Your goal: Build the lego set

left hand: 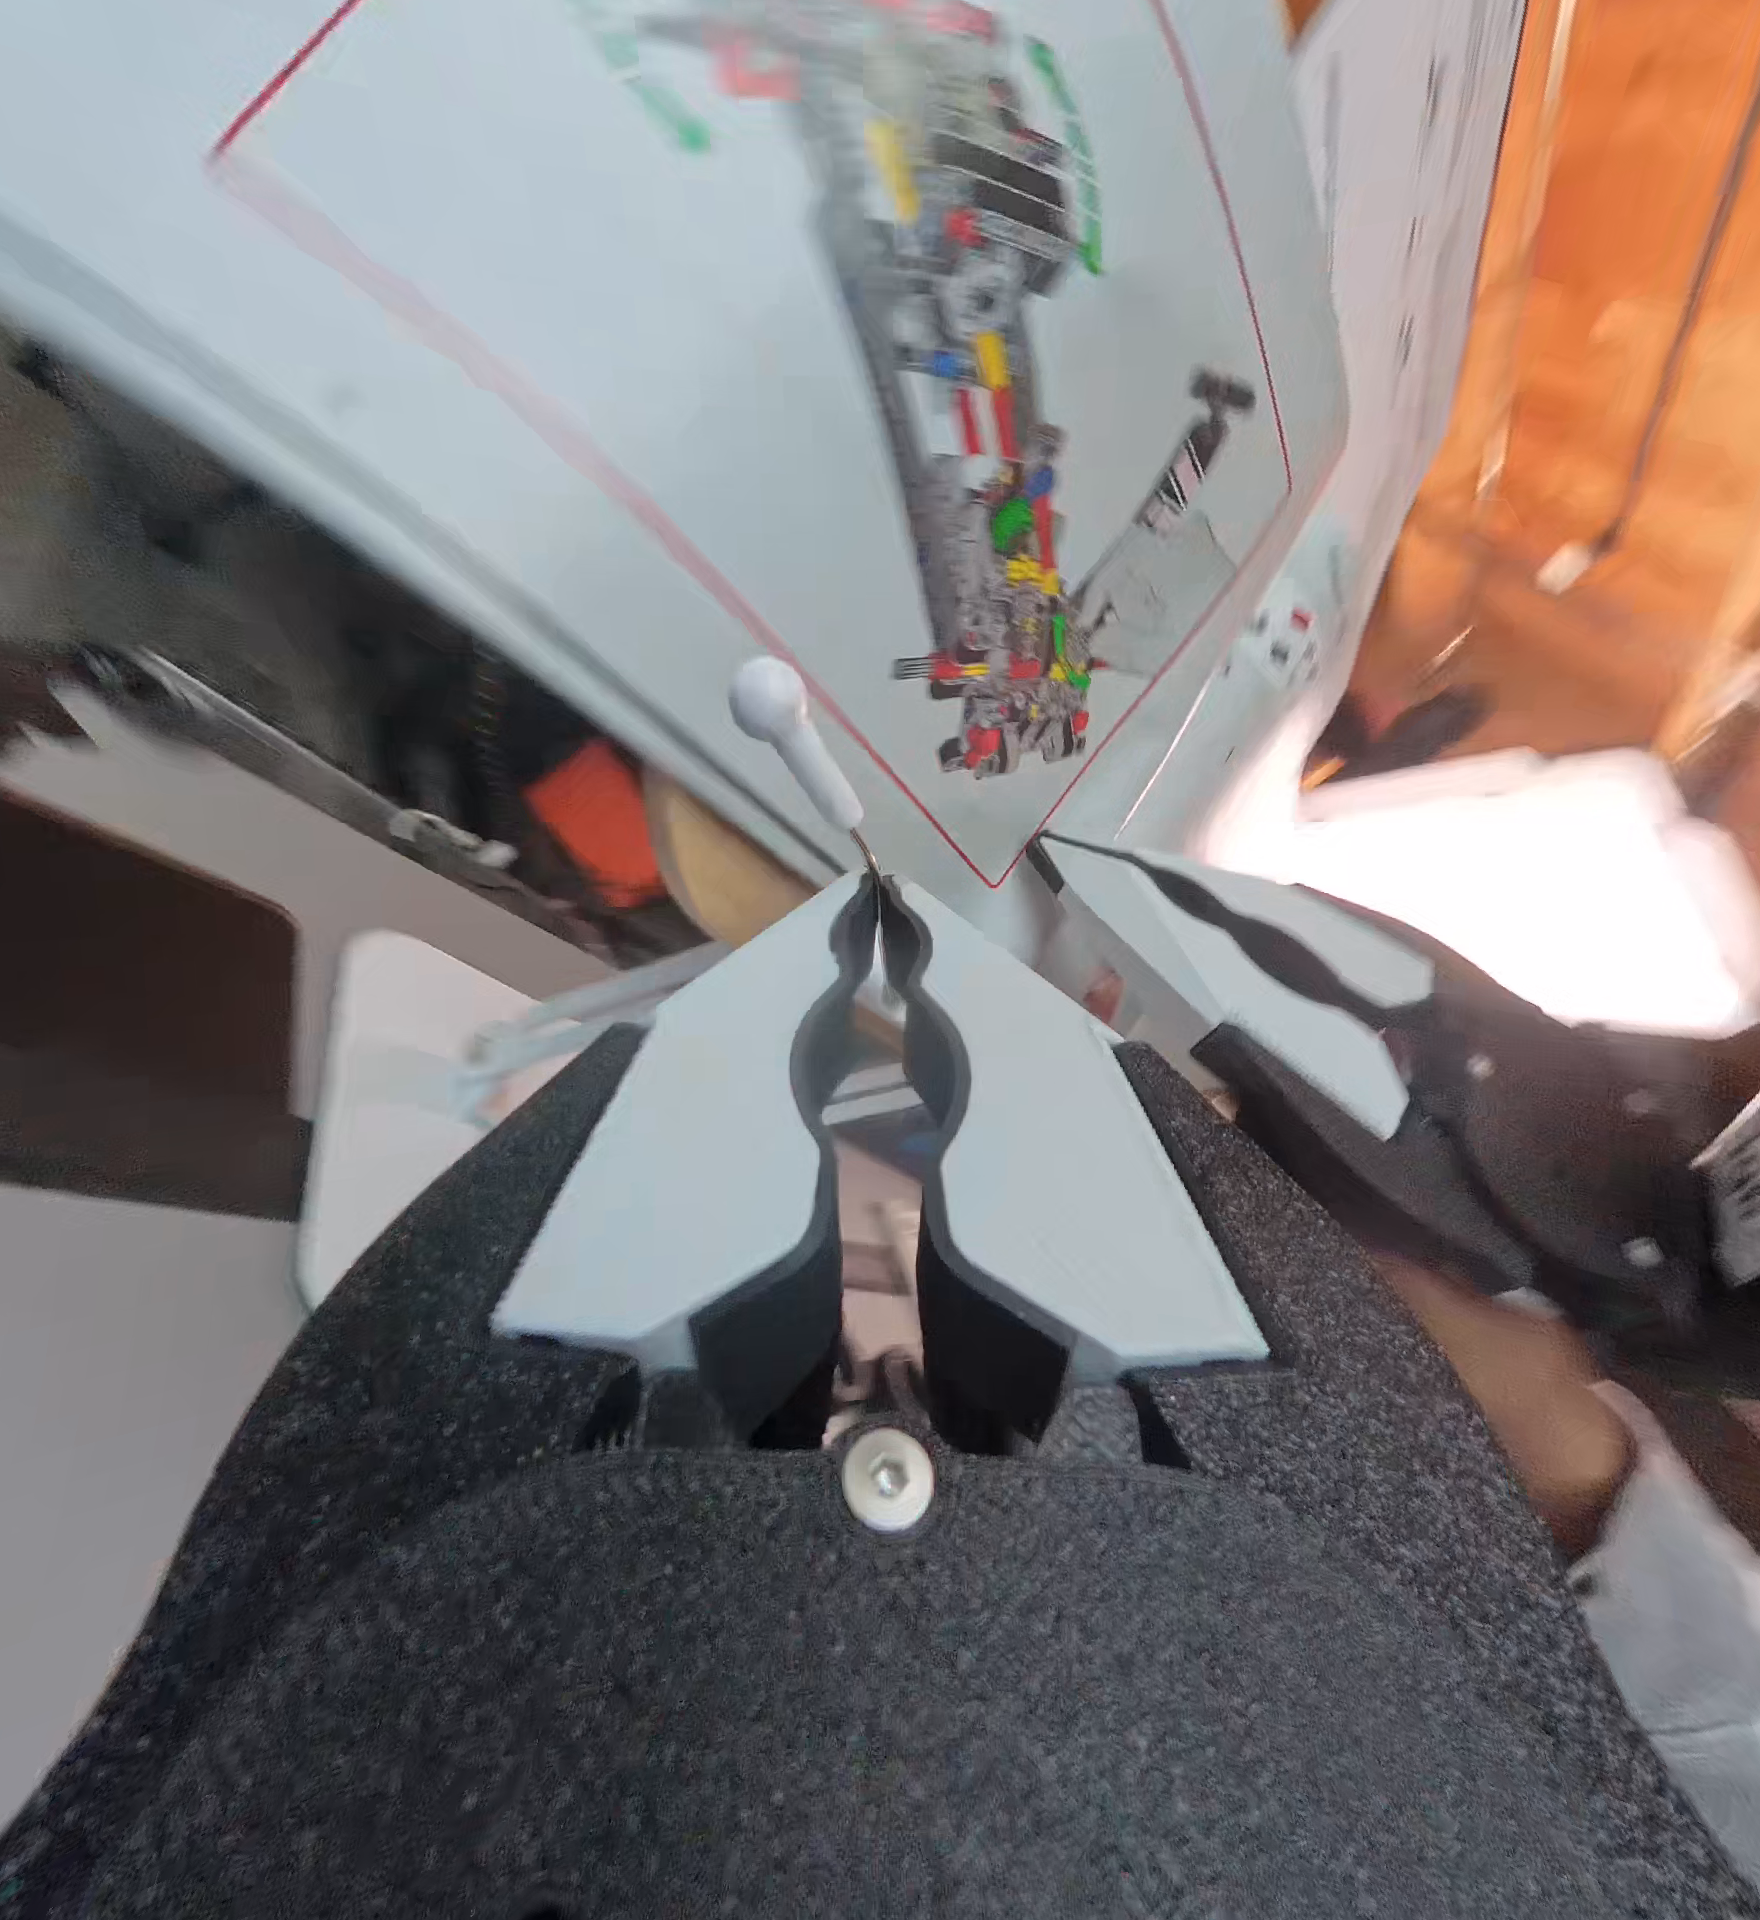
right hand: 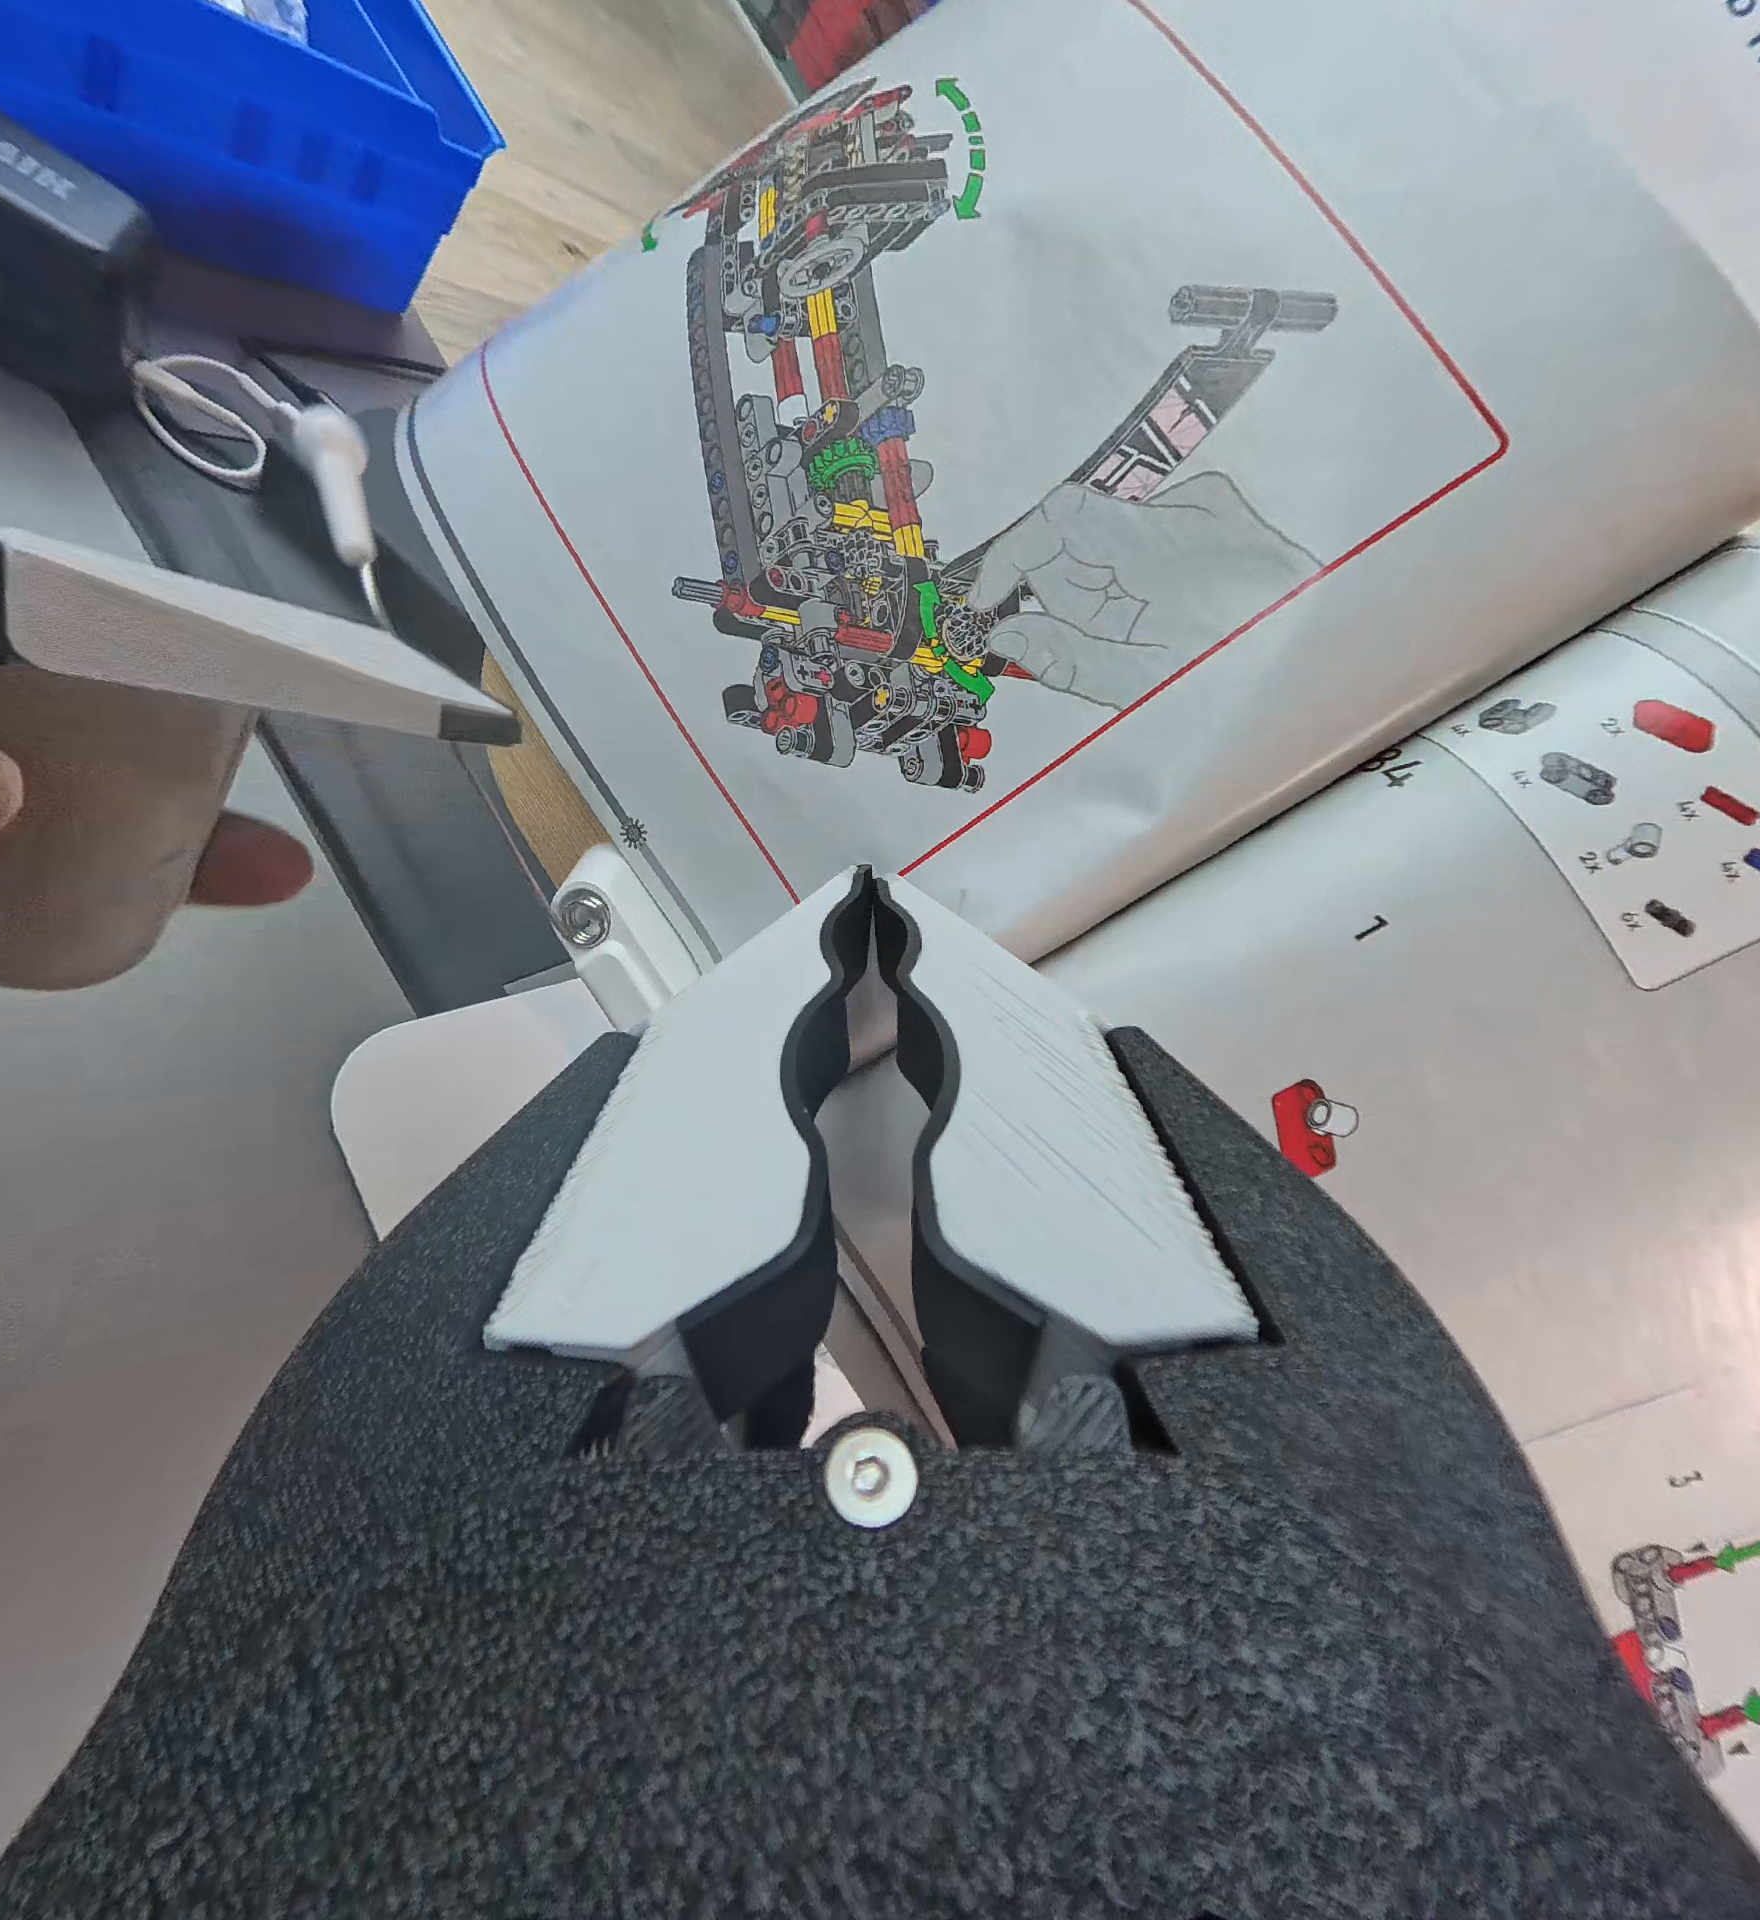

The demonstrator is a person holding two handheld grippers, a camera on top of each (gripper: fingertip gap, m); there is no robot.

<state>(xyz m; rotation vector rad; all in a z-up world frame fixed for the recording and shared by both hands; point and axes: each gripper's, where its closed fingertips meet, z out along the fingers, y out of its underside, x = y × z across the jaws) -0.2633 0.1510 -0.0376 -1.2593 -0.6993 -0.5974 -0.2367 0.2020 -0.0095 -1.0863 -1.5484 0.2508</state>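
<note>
The open instruction manual fills both views. One of its pages (right hand: 1115, 436), with a red frame and a drawing of the model, is lifted and curved; it also shows in the left wrist view (left hand: 647, 343). My right gripper (right hand: 868, 883) is shut on the lower edge of that page and shows at the page's corner in the left wrist view (left hand: 1047, 847). My left gripper (left hand: 874, 883) is shut on the thin metal wire of a white-tipped page clip (left hand: 788, 727), right beside the page. It shows from the side in the right wrist view (right hand: 476, 717), with the clip (right hand: 336, 488) standing above it.
The white book stand (right hand: 408, 1081) with a spring pivot (right hand: 580, 920) lies under the manual. A blue parts bin (right hand: 263, 135) and a dark box (right hand: 14, 249) stand at the far left on the wooden table (right hand: 585, 114). A person's hand (right hand: 76, 852) holds the left gripper. The gap from one gripper's tips to the other's is roughly 7 cm.
</note>
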